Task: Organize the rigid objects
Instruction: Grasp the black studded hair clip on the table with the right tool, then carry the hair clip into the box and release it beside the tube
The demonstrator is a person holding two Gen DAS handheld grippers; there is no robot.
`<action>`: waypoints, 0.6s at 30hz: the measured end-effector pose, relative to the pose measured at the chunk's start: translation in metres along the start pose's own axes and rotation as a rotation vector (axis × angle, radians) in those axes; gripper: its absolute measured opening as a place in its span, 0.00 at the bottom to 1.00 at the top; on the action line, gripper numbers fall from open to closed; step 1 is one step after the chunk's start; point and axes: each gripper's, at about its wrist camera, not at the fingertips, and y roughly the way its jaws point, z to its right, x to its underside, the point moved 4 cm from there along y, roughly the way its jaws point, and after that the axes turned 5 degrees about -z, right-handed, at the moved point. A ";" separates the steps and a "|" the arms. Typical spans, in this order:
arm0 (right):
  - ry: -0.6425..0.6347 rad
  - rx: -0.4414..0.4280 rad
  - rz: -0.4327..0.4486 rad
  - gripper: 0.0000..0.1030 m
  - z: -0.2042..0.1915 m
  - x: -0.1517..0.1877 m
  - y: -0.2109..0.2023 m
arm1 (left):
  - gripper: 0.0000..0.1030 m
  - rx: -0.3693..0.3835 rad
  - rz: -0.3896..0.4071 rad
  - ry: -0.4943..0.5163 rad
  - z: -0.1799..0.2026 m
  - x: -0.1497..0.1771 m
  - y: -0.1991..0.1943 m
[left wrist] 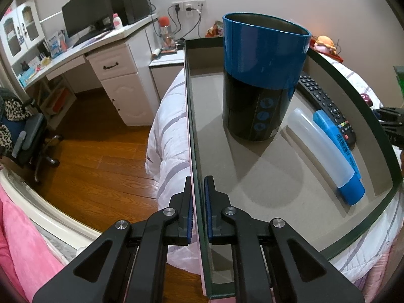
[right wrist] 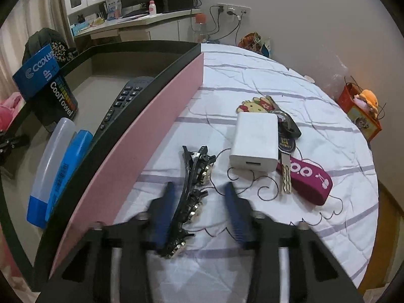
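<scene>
My left gripper [left wrist: 198,197] is shut on the left wall of a pink box [left wrist: 194,136] with a grey inside, resting on the bed. In the box stand a blue-and-black can [left wrist: 262,75], a clear tube with a blue cap [left wrist: 325,151], a blue flat case [left wrist: 335,136] and a black remote [left wrist: 325,106]. My right gripper [right wrist: 199,202] is open over the bedsheet, its fingers either side of a black jewelled hair clip [right wrist: 194,194]. Beyond it lie a white charger [right wrist: 255,141] and keys on a magenta strap [right wrist: 303,176]. The box's pink outer wall [right wrist: 141,146] is to the left.
The striped white bedsheet [right wrist: 303,96] spreads right of the box. A cartoon key tag [right wrist: 255,104] lies behind the charger. A white desk [left wrist: 106,50] with a monitor, an office chair [left wrist: 27,136] and wooden floor are to the left. A red toy box [right wrist: 361,113] stands by the wall.
</scene>
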 end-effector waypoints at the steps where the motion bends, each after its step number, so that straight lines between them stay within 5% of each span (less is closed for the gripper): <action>1: 0.001 0.000 -0.003 0.18 0.000 0.001 -0.001 | 0.06 -0.002 0.002 0.000 0.000 0.000 0.000; 18: 0.080 0.071 0.060 0.18 0.019 0.022 -0.050 | 0.06 -0.007 0.008 0.007 0.007 -0.006 -0.002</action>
